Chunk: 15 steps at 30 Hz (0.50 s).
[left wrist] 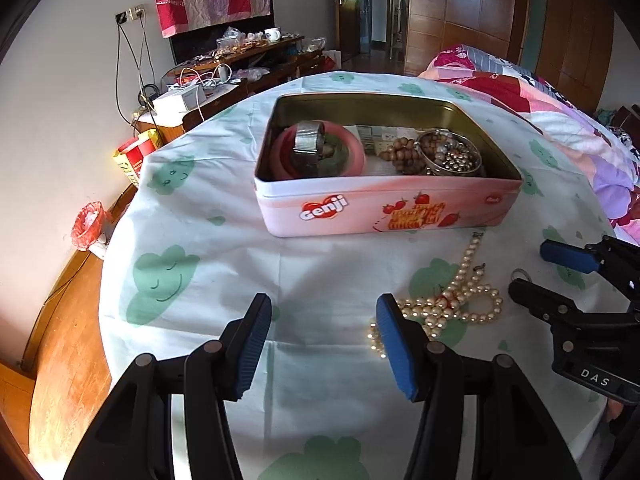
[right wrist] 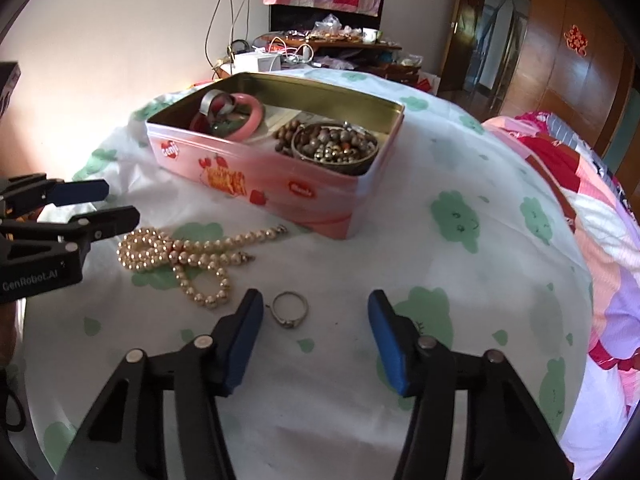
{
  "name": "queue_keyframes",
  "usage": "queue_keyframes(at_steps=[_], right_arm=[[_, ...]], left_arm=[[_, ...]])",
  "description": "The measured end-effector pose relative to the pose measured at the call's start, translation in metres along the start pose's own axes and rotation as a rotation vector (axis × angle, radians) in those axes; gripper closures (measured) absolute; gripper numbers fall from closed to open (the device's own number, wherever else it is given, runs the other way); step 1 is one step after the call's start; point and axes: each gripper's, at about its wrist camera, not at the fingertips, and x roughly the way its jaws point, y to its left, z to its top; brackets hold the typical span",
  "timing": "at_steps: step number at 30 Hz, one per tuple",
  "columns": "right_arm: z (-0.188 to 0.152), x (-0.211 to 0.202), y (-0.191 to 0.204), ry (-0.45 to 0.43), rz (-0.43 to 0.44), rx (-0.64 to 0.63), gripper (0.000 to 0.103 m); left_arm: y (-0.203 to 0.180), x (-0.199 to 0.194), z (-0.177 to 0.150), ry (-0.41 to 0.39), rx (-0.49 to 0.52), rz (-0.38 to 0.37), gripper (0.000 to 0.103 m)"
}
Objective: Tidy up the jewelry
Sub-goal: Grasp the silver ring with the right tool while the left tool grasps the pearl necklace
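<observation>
Jewelry still loose on the counter (right wrist: 460,280), a ring (right wrist: 291,309) and a pearl necklace (right wrist: 188,256), lies near the tin (right wrist: 256,184), so I hold the right gripper (right wrist: 316,340) fingers apart around the ring, the left gripper (left wrist: 324,344) fingers apart beside the pearls.

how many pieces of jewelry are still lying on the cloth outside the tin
2. A pearl necklace lies in front of the pink tin, and a ring sits just ahead of the right gripper. Nothing else shows, though the grippers hide some cloth.

We note a pale wall (left wrist: 60,120), a cluttered wooden sideboard (left wrist: 256,60) and wooden wardrobe doors (left wrist: 472,12). A bed with patchwork quilt (left wrist: 560,120) stands alongside. Wooden floor (left wrist: 68,340).
</observation>
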Motion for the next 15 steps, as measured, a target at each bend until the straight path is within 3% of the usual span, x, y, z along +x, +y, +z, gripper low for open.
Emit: queue_keyframes(at_steps=[6,10,13,15], right_arm=[[-0.0016,-0.0008,-0.0015,0.004,0.043,0.011,0.053],[-0.0017,-0.0022,0.0029,-0.005,0.062,-0.006,0.066],[-0.0031,-0.0037,0.0054,-0.015,0.07,-0.011,0.082],[-0.0063,-0.0062,0.0044,-0.022,0.067,-0.004,0.082]], left_arm=[[-0.0013,0.0014,0.0015,0.008,-0.006,-0.012,0.047],[-0.0017,-0.0004,0.0022,0.009,-0.006,-0.022,0.047],[-0.004,-0.0037,0.0038,0.001,0.0,-0.03,0.047],[-0.0065,-0.0064,0.0046,-0.006,0.008,-0.041,0.047]])
